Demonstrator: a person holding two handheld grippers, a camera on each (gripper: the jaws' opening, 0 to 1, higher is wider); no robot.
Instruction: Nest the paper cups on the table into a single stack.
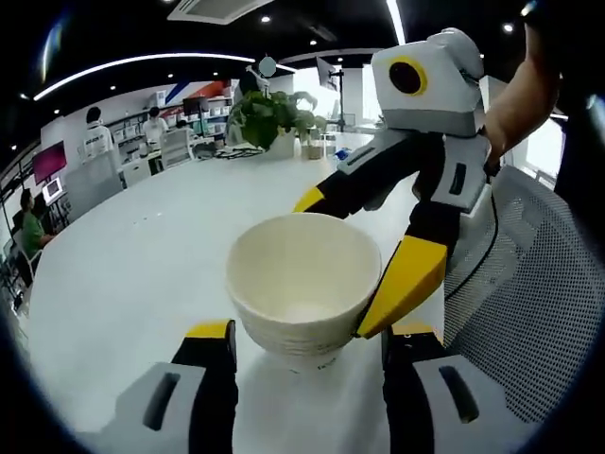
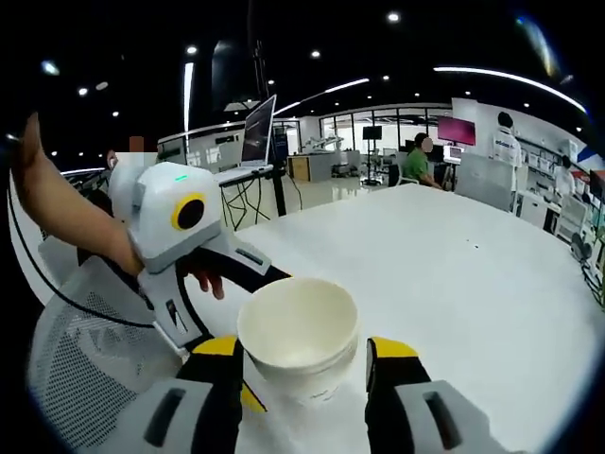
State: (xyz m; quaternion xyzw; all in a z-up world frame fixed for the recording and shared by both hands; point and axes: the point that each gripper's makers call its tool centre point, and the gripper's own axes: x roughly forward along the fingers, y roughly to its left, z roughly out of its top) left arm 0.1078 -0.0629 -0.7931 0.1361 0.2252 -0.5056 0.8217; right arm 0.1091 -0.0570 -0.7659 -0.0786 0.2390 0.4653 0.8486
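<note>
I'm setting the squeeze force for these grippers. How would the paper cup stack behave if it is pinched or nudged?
The paper cup stack looks thin-walled and empty, so it is probably light and would slide on the smooth white table when nudged. Its open rim would likely dent under a hard pinch. Its wide mouth over a narrower base suggests it could tip if pushed high.

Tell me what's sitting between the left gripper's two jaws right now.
The stack of paper cups stands between the jaws of the left gripper in the left gripper view, with the right gripper reaching around it too.
</note>
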